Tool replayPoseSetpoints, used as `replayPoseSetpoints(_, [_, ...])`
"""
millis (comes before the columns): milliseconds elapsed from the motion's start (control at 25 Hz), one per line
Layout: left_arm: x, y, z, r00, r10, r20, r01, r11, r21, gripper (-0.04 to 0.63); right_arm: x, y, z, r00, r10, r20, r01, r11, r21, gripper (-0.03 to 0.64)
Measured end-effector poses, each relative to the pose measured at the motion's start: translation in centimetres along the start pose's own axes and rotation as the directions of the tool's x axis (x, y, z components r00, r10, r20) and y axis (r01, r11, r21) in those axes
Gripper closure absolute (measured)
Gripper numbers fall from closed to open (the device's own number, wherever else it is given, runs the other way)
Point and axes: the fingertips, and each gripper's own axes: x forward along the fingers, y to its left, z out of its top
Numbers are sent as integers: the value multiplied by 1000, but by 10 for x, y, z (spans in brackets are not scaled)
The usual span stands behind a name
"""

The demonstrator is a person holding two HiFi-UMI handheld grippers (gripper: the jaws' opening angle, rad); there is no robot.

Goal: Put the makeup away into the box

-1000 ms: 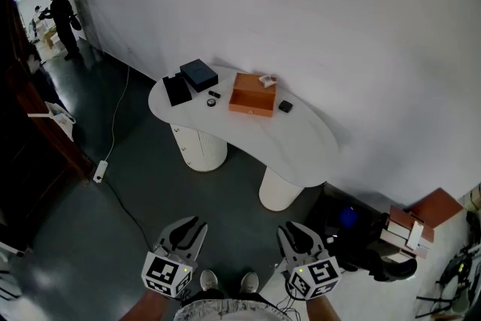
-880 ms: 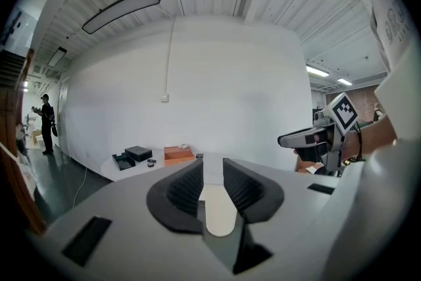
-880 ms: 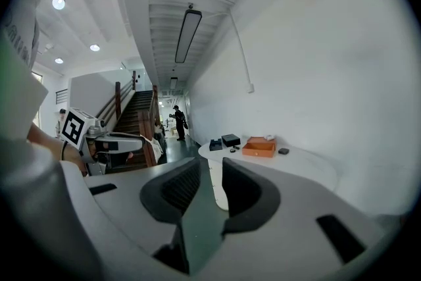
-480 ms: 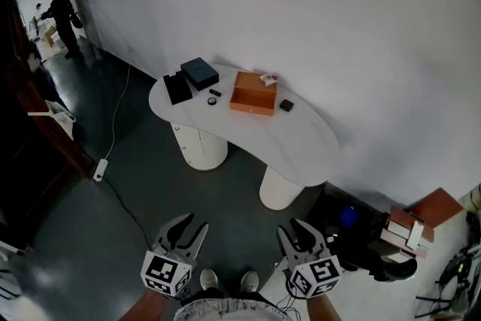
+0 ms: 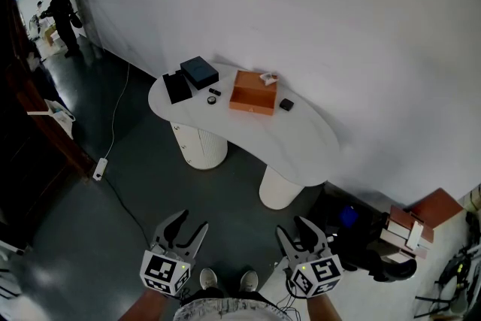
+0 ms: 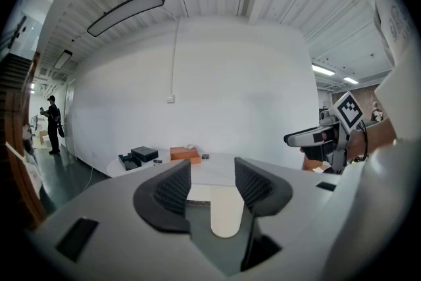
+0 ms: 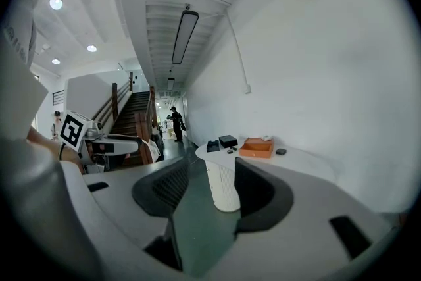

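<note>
My left gripper (image 5: 189,222) and right gripper (image 5: 294,228) are empty, their jaws just opening wide, well apart from the smooth white curved counter (image 5: 301,146). On it sits the orange rectangular box (image 5: 252,93), open-topped, long side toward me, with small black makeup pieces (image 5: 285,105) beside it.

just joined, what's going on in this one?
A person stands back from the white table with a gripper in each hand; nothing has been picked up yet. The left gripper and the right gripper are both empty, and their jaws have just been opening. On the table sits the orange box, with a small dark item to its right, two more to its left, and a black case at the left end.
</note>
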Motion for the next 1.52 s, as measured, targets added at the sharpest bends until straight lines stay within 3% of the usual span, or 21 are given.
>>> replayPoseSetpoints(760, [13,-3,-4,999,34,-13,-34,999,-6,336,1,-22,-3,1000,12,4,-12,1000,0,362])
replayPoseSetpoints(1520, [67,-28,1,994,101,-34,-101,995,9,336,19,-88,0,998,68,-8,-68,998,9,357])
